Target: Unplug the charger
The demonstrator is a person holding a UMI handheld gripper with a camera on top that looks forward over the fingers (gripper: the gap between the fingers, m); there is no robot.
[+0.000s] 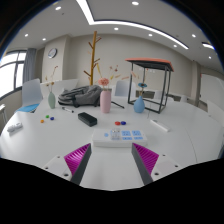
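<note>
Beyond the fingers: one white table (170, 125), one pink bottle (106, 99), one grey backpack (76, 96), one blue cup (139, 104), one wooden coat stand (96, 52).

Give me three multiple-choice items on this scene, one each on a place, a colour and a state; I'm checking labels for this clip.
1. Where is the pink bottle?
A. between the tool's fingers
B. on the white table, beside the grey backpack
C. on the floor

2. What colour are the tool's finger pads?
A. green
B. yellow
C. magenta

3. How is the tool?
A. open, holding nothing
B. shut on the bottle
C. shut on a cable

Answers:
1 B, it stands far beyond the fingers, next to the backpack.
2 C, both inner faces show magenta.
3 A, a wide gap shows only the table between the fingers.
</note>
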